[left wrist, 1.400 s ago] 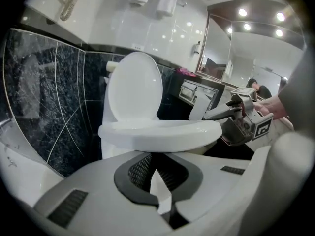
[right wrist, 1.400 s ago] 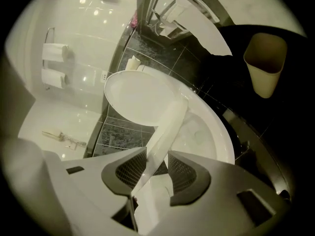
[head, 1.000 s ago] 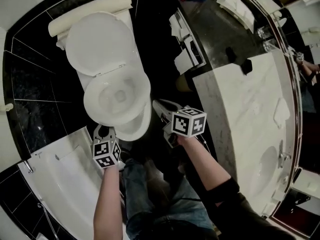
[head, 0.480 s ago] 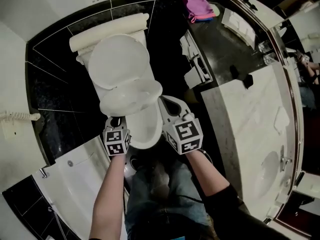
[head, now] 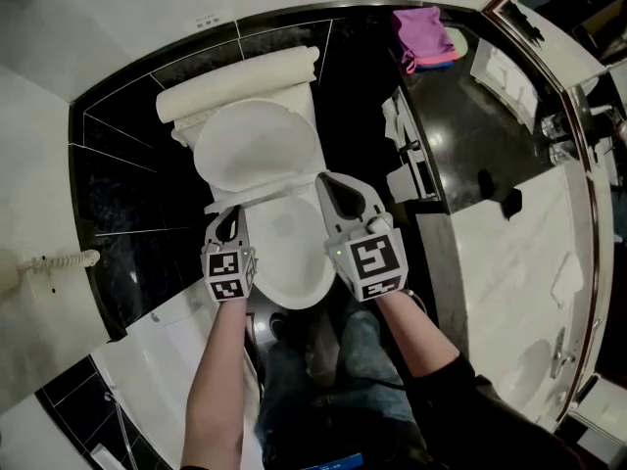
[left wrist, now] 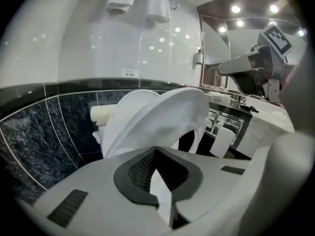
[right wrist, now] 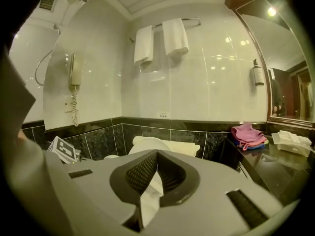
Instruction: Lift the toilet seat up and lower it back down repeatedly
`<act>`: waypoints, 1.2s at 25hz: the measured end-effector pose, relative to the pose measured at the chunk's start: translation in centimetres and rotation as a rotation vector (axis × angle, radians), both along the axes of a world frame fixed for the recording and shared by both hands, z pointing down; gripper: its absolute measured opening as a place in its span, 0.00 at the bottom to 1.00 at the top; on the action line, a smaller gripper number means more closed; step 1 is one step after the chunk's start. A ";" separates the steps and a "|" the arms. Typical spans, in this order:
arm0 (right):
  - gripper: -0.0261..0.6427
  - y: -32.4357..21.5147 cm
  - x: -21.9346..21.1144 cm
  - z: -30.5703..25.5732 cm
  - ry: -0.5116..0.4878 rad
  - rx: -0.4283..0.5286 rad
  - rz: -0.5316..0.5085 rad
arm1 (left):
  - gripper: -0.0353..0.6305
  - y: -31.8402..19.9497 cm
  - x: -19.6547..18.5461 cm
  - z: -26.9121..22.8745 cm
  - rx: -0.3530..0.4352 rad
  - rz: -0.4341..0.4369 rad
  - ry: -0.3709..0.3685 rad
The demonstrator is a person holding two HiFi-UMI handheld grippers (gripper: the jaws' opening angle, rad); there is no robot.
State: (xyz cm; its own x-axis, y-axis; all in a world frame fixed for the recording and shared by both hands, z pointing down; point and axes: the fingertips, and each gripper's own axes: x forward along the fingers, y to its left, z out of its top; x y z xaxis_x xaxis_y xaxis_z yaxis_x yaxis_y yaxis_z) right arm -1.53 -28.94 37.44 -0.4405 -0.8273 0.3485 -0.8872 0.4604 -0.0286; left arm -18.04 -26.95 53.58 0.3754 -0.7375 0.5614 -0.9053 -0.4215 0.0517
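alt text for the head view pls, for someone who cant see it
Seen from steeply above, a person holds a left gripper and right gripper at either side of a white toilet whose seat is tilted partway up. Around it are black tiles, and a pink cloth lies on the dark counter at right.

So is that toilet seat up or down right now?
Partly raised: the seat tilts at a slant, between the bowl and the raised lid.
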 end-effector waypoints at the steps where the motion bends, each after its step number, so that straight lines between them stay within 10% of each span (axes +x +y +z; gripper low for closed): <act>1: 0.06 -0.8 0.1 0.0 -0.002 -0.001 -0.014 | 0.03 -0.9 -0.2 -0.2 0.004 -0.013 -0.009; 16: 0.06 -8.1 2.4 0.7 0.000 -0.026 -0.100 | 0.03 -14.0 -1.3 -1.6 0.061 -0.147 -0.047; 30: 0.06 -8.2 2.6 1.0 -0.008 -0.044 -0.118 | 0.03 -14.5 -1.2 -2.4 0.061 -0.165 -0.061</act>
State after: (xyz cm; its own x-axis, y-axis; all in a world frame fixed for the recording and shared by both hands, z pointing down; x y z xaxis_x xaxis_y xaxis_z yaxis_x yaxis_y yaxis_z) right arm 1.12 -37.17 38.40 -0.5366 -0.7538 0.3793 -0.8267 0.5597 -0.0573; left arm -19.26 -41.40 51.20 0.2133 -0.8198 0.5314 -0.9632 -0.2676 -0.0262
